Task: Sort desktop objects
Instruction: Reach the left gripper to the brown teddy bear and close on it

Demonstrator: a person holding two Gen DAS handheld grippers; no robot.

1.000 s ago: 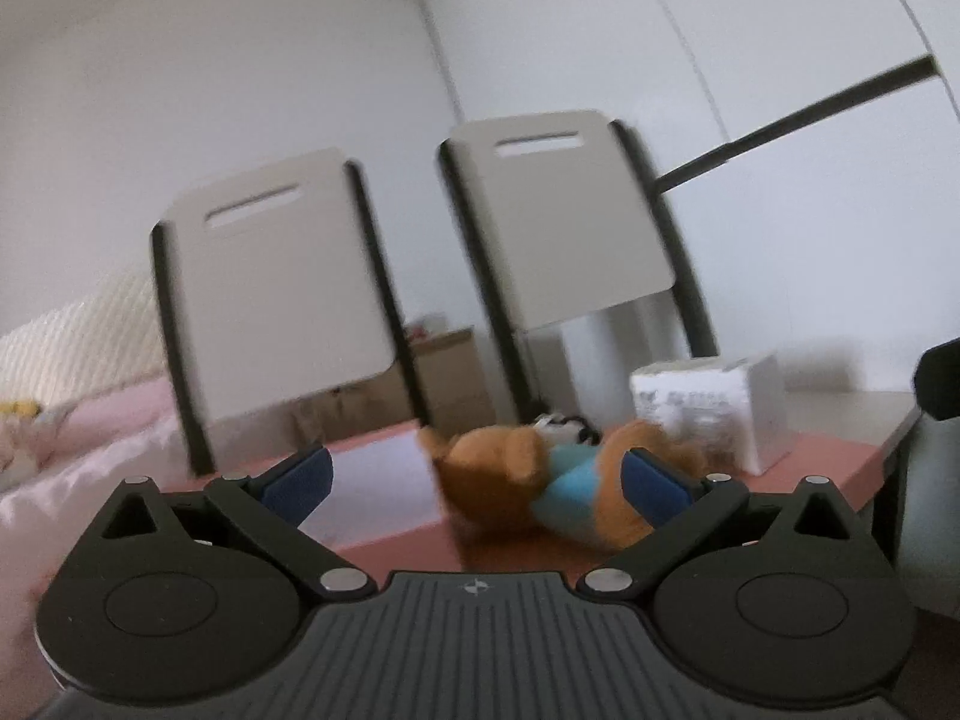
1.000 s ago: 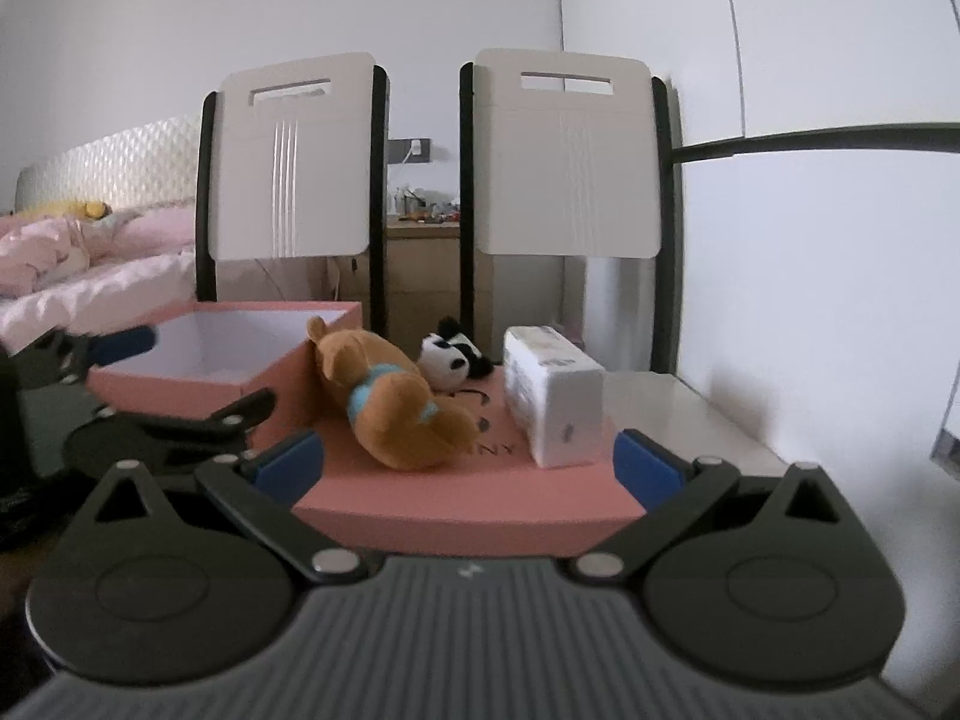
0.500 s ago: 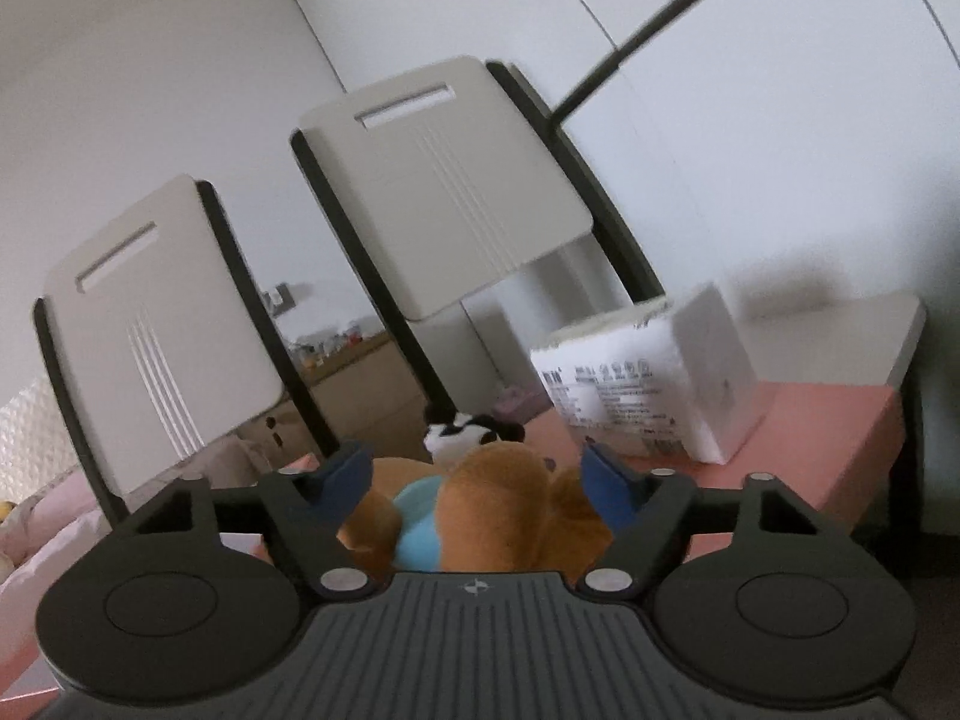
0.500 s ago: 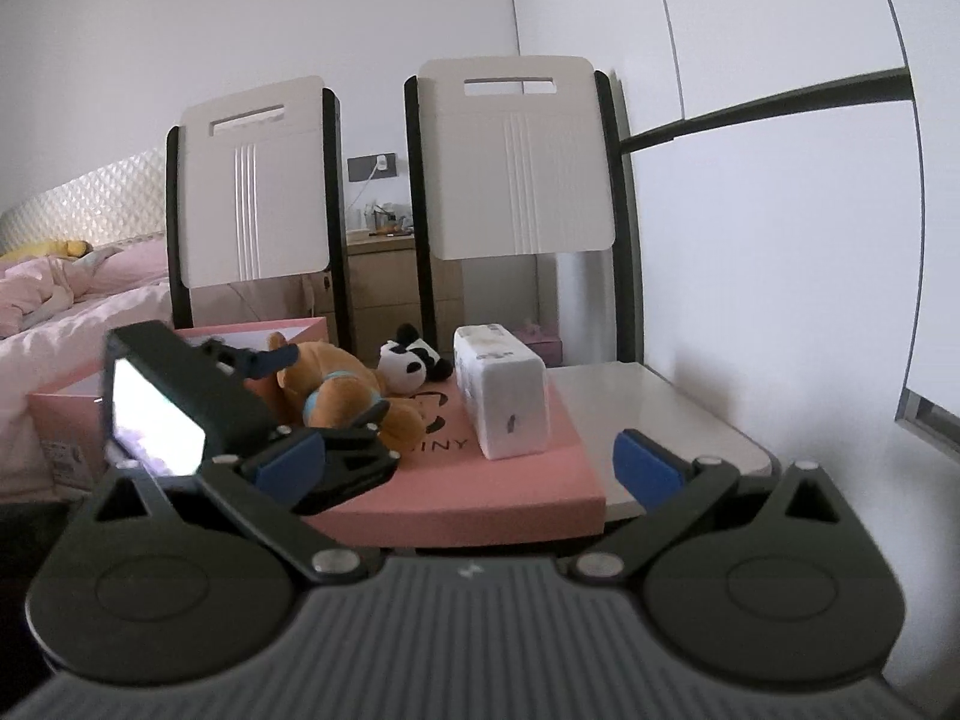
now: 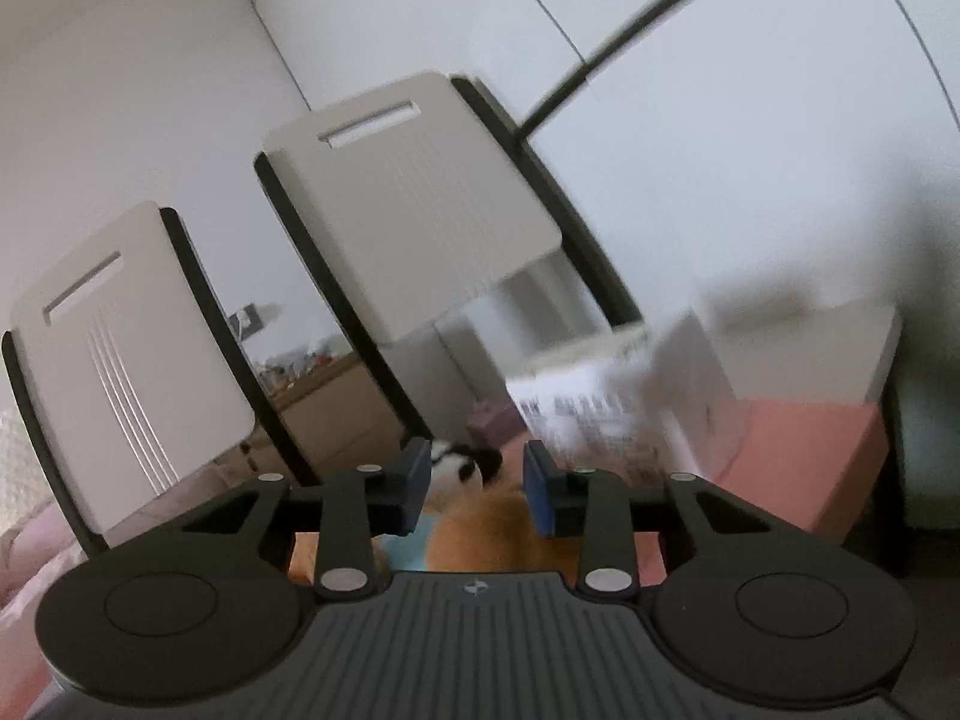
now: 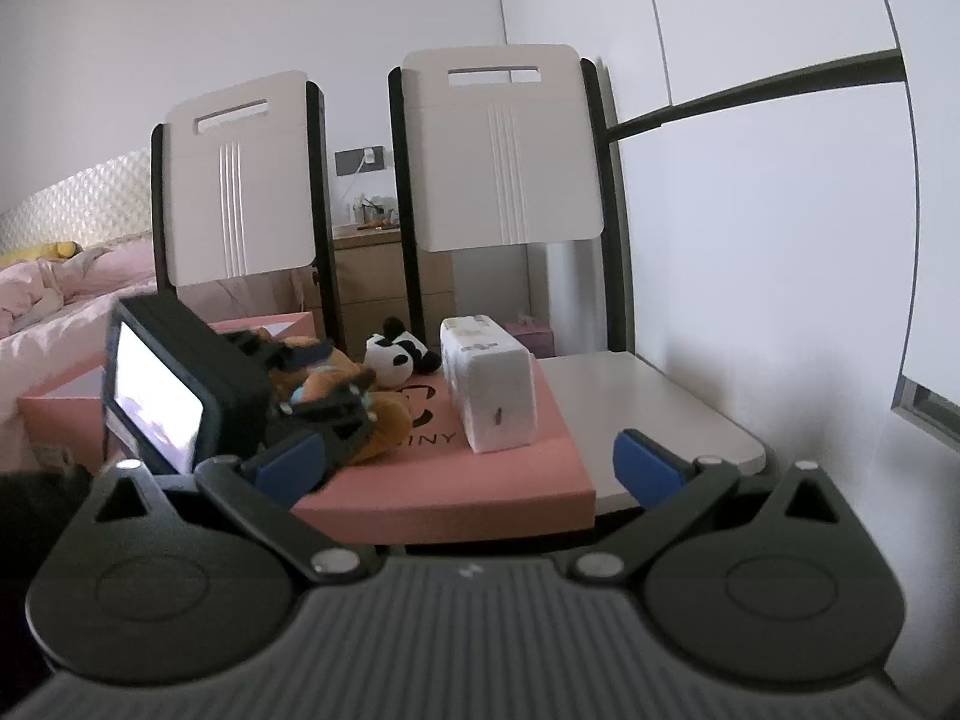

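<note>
An orange plush bear point(image 6: 360, 414) in a light blue shirt lies on a pink box lid point(image 6: 480, 474), beside a small panda plush point(image 6: 399, 354) and a white tissue pack point(image 6: 489, 384). My left gripper point(image 5: 477, 495) is shut on the bear point(image 5: 480, 534), its blue pads pressing the body; it also shows in the right wrist view point(image 6: 324, 378) over the bear. The panda point(image 5: 462, 465) and the blurred tissue pack point(image 5: 630, 408) lie just beyond. My right gripper point(image 6: 474, 468) is open and empty, back from the lid's front edge.
An open pink box point(image 6: 264, 324) stands left of the lid. Two white folding chairs point(image 6: 504, 150) stand behind the white table point(image 6: 654, 408). A white wall runs along the right. A bed with pink bedding point(image 6: 54, 294) lies far left.
My left gripper has pushed in over the bear and its jaws have closed from wide to narrow on it. My right gripper has drawn back a little and stayed open.
</note>
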